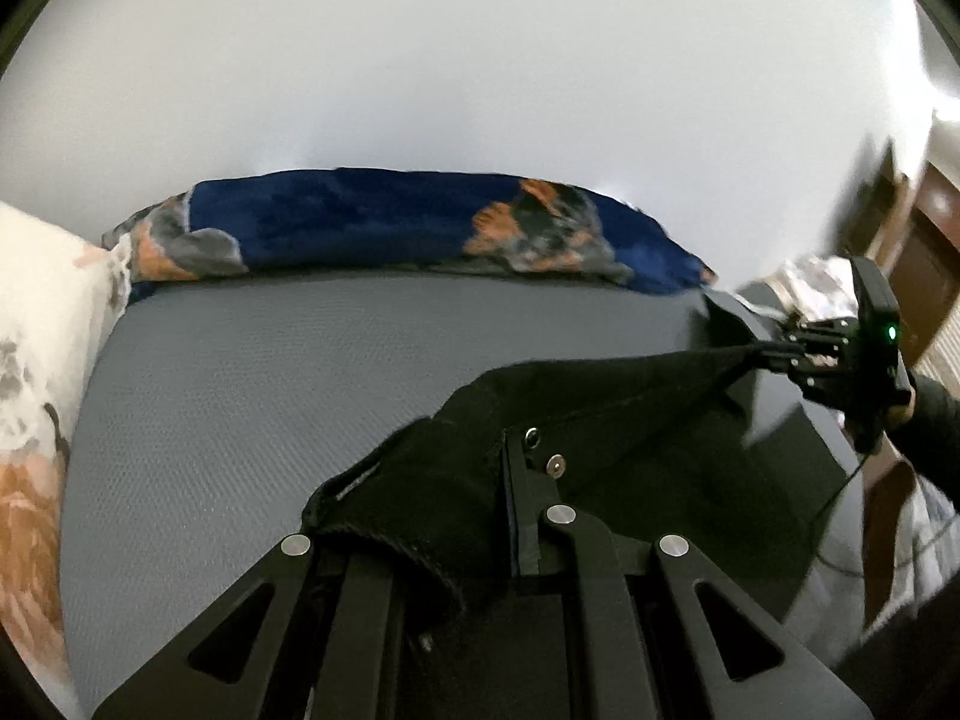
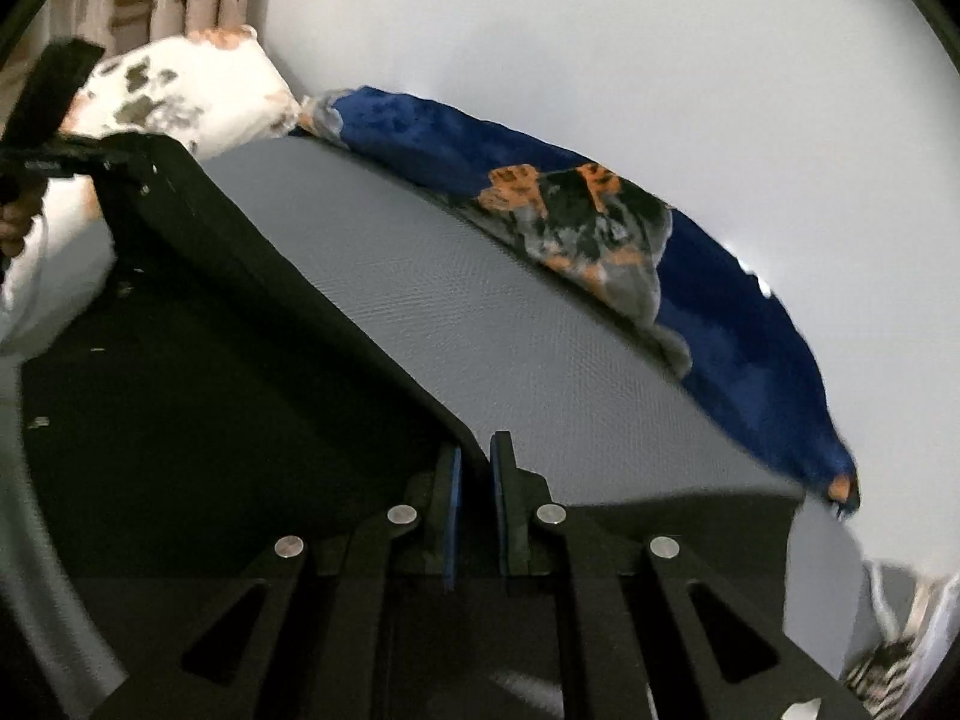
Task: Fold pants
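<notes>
The left gripper [image 1: 516, 480] is closed tight on a bunched part of the black pants [image 1: 600, 408], with thick cloth rolled over its left side. The right gripper [image 2: 477, 480] is closed too, and it pinches a thin edge of the same pants [image 2: 240, 330]. In the left wrist view the right gripper [image 1: 774, 351] is seen from the side, holding a corner that is pulled into a point, so the cloth is stretched in a line between the two claws.

The pants are lifted above the grey bed surface [image 1: 270, 372] — the part between the grippers hangs in the air, and the rest falls down toward the person. How much still lies on the bed I cannot tell.

The fabric looks soft and rather heavy, like a knitted or fleece material; it sags and rolls at the edge and does not keep any shape. I think it is not slippery, so a pinch on the hem or waistband — where the cloth is doubled — should hold well. A grip in the middle would only collect loose folds.

Behind, a blue blanket [image 1: 420, 228] with orange and grey pattern lies along the white wall [image 1: 480, 60], and a white flowered pillow [image 1: 42, 330] is at the left.
</notes>
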### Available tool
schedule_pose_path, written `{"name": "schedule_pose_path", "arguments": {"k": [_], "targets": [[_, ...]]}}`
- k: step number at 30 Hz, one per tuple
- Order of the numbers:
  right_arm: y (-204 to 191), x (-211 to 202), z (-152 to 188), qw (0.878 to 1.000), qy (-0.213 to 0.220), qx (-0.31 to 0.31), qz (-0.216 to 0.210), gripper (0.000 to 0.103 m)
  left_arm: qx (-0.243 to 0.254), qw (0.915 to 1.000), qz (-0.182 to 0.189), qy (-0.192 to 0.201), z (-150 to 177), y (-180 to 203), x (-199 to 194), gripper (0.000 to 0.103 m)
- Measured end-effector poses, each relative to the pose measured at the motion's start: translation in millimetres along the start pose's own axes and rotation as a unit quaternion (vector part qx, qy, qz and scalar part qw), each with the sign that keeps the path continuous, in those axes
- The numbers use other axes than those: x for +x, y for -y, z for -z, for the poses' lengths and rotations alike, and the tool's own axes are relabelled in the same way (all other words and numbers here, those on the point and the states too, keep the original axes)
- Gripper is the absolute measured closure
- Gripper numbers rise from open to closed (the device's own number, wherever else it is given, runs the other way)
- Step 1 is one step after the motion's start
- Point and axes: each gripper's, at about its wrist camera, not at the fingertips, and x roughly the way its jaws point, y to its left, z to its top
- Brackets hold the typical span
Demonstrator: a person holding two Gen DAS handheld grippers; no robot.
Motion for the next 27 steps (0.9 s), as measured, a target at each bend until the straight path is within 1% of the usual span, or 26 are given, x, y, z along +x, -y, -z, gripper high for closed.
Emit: {"name": "schedule_pose_path", "arguments": {"k": [2,5,6,7,9,13,15,16,18,20,22,23,24,26,27], "targets": [[-13,-18,18,1.000,-0.004,0.009,-0.010,0.096,0.018,0.9997,0.012,-0.012,14,10,-12,0.093],[-30,-33,44,0.999,-0.016,0.017,-0.023,0.096,0.035,0.9981,0.034,-0.038,41,23,-26,0.092],[-34,-37,53,0.999,-0.022,0.029,-0.031,0.096,0.038,0.9973,0.040,-0.047,49,26,-28,0.091],[-40,-38,67,0.998,-0.036,0.041,-0.043,0.096,0.043,0.9962,0.045,-0.060,60,29,-29,0.090],[-50,-37,86,0.996,-0.051,0.050,-0.047,0.096,0.052,0.9930,0.053,-0.092,84,34,-28,0.089],[-67,-24,113,0.993,-0.085,0.060,-0.058,0.096,0.064,0.9853,0.041,-0.153,127,43,-19,0.089],[-70,-15,122,0.991,-0.098,0.066,-0.060,0.096,0.065,0.9819,0.037,-0.174,141,45,-13,0.089],[-71,-11,125,0.990,-0.105,0.066,-0.062,0.096,0.069,0.9795,0.034,-0.186,149,46,-10,0.087],[-76,-3,131,0.989,-0.118,0.060,-0.065,0.096,0.070,0.9787,0.026,-0.191,157,45,-8,0.085],[-81,3,134,0.988,-0.130,0.052,-0.064,0.096,0.064,0.9797,0.024,-0.188,156,45,-12,0.085],[-85,7,134,0.988,-0.132,0.046,-0.061,0.096,0.068,0.9793,0.021,-0.190,154,47,-18,0.084],[-85,9,133,0.988,-0.134,0.048,-0.064,0.096,0.070,0.9785,0.019,-0.193,154,48,-20,0.081],[-86,11,134,0.988,-0.136,0.048,-0.063,0.096,0.073,0.9773,0.014,-0.198,153,47,-22,0.074],[-88,14,135,0.988,-0.137,0.047,-0.061,0.096,0.075,0.9765,0.003,-0.202,154,45,-29,0.067],[-89,14,136,0.988,-0.137,0.047,-0.060,0.096,0.074,0.9768,-0.008,-0.201,154,44,-35,0.053]]}}
